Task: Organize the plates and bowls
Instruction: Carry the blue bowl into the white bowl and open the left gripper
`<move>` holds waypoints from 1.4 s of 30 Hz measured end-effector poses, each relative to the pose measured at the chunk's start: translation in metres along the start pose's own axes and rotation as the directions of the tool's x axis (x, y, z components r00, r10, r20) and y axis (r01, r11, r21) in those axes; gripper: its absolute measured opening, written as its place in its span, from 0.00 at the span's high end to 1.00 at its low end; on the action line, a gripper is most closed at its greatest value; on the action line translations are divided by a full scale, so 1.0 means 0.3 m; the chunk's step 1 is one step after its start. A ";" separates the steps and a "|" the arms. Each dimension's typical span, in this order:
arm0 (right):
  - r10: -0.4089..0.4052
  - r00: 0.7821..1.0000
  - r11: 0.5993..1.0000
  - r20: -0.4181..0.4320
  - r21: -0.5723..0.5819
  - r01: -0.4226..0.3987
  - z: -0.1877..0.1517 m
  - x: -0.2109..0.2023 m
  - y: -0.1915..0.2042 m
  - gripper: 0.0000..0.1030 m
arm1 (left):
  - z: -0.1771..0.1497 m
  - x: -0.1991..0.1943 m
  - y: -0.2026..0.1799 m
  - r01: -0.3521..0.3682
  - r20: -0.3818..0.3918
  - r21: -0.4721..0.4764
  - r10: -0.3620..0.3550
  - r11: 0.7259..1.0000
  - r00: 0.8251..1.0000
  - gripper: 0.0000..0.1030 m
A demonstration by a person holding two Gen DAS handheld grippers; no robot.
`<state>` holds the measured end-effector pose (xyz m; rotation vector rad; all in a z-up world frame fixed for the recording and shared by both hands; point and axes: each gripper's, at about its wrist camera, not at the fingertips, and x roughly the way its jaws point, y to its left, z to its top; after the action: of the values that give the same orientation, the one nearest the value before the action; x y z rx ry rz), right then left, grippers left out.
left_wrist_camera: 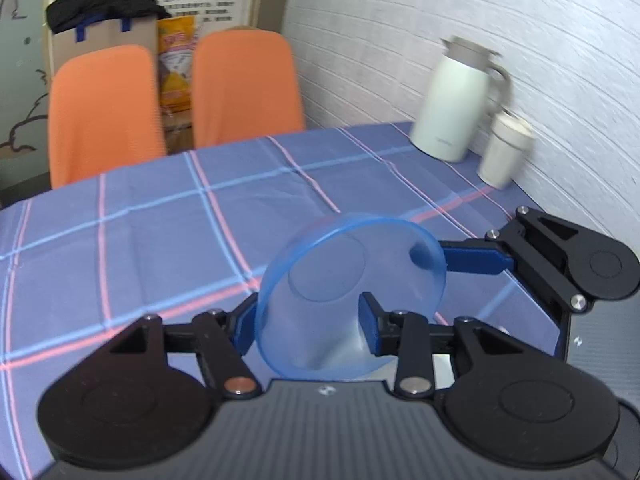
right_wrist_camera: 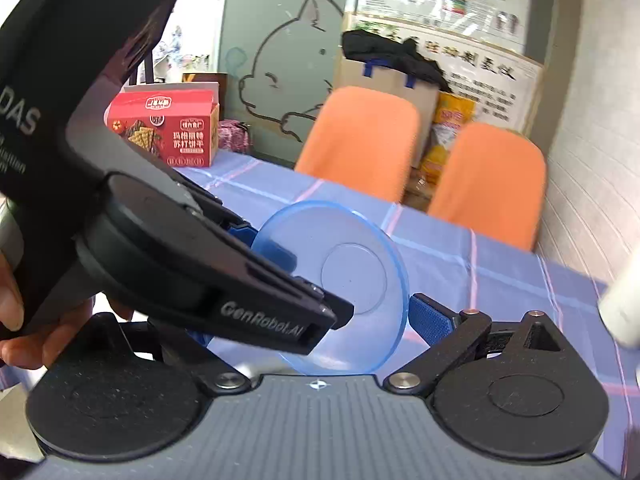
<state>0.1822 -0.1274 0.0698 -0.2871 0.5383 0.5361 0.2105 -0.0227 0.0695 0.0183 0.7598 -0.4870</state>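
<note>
The clear blue plate (left_wrist_camera: pixel 348 292) hung tilted in the air above the checked tablecloth (left_wrist_camera: pixel 160 216), its underside ring facing the left wrist camera. The left gripper (left_wrist_camera: pixel 306 322) sat narrowed around the plate's lower part, one blue pad at the plate's left rim and the other pressed against its face on the right, so it gripped the plate. The right gripper (left_wrist_camera: pixel 440 260) reached in from the right of the plate; one blue finger (left_wrist_camera: pixel 476 261) touched the plate's upper right rim, and its second finger was hidden behind the plate.

In the right wrist view the same plate (right_wrist_camera: pixel 352 280) stood on edge between that gripper's fingers; its right pad (right_wrist_camera: pixel 432 320) lay against the plate's lower right rim, while its left pad was hidden behind the black body of the left gripper (right_wrist_camera: pixel 276 256), so a firm grip could not be confirmed. A hand (right_wrist_camera: pixel 24 320) held the left gripper, left of the plate.

Beyond the plate stood two orange chairs (left_wrist_camera: pixel 176 100); right of it, at the wall, a white jug (left_wrist_camera: pixel 456 100) and a cup (left_wrist_camera: pixel 506 148). A red cracker box (right_wrist_camera: pixel 168 124) stood far left of the plate
</note>
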 end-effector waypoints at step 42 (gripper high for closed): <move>0.001 0.998 0.940 0.060 0.341 -0.021 -0.335 -0.109 -0.157 0.17 | -0.155 -0.005 0.022 -0.082 0.032 -0.108 0.086 0.991 0.996 0.23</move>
<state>0.1435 -0.2190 0.0107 0.0638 0.5661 0.4509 0.1820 -0.0074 0.0355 -0.0579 0.7457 -0.3648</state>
